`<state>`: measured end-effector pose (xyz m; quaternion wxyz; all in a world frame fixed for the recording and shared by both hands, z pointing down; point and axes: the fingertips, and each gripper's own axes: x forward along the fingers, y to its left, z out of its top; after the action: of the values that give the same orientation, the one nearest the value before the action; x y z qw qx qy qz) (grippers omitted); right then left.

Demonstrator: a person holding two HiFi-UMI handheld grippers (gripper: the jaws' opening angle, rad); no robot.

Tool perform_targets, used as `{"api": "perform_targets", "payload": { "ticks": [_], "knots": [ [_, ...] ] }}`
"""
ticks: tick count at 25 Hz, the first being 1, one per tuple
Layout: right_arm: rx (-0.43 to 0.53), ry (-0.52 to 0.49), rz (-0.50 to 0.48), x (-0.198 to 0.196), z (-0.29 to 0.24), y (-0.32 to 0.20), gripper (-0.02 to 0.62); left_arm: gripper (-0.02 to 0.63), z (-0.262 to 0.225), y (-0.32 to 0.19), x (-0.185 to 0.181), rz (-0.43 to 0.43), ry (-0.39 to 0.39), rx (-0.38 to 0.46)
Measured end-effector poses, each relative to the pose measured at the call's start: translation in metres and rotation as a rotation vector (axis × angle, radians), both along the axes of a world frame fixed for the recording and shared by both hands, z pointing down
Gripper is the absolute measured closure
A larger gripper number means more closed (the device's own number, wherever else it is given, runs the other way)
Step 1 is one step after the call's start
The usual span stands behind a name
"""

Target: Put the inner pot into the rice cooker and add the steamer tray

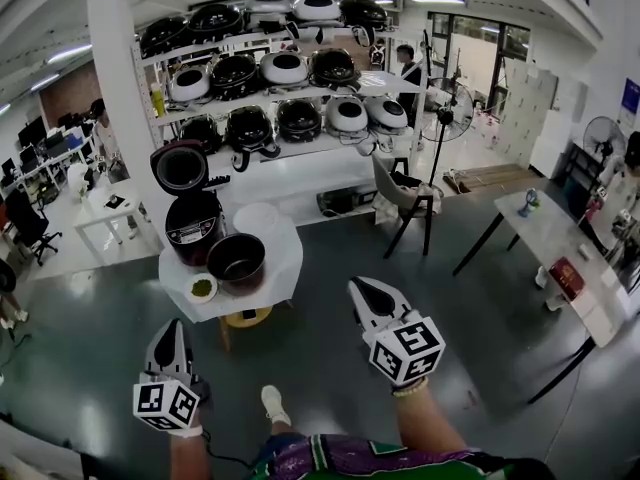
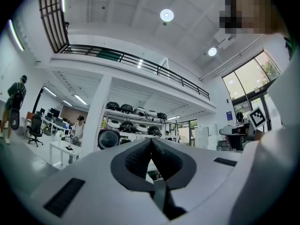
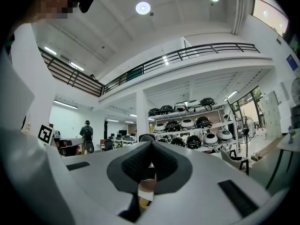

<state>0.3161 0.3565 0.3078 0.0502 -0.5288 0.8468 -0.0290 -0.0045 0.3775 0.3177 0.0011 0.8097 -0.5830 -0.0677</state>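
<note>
Nothing done yet: inner pot (image 1: pixel 236 260) sits on desk (image 1: pixel 286 264), left of centre, beside open rice cooker (image 1: pixel 192 226). Your left gripper (image 1: pixel 172 330) and right gripper (image 1: pixel 360 290) are near bottom of frame, well apart from desk, jaws together, empty. Pot, then tray, still to place.

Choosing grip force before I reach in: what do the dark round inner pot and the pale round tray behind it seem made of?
Dark round inner pot: probably metal with a dark non-stick coating. Its interior looks matte black and the rim shows slightly lighter. Pale round tray: likely white plastic with an even matte surface, though it is too small here to be sure.
</note>
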Motion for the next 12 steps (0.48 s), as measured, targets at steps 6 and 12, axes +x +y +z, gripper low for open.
{"api": "perform_targets", "payload": {
  "ticks": [6,12],
  "knots": [
    [0.004,-0.009,-0.013,-0.003,-0.003,-0.005,0.591,0.584,-0.004,-0.008,0.002,0.002,0.000,0.001],
    [0.000,-0.006,-0.019,-0.007,0.004,-0.016,0.591,0.584,0.002,-0.018,0.001,0.006,-0.005,-0.004]
  ]
}}
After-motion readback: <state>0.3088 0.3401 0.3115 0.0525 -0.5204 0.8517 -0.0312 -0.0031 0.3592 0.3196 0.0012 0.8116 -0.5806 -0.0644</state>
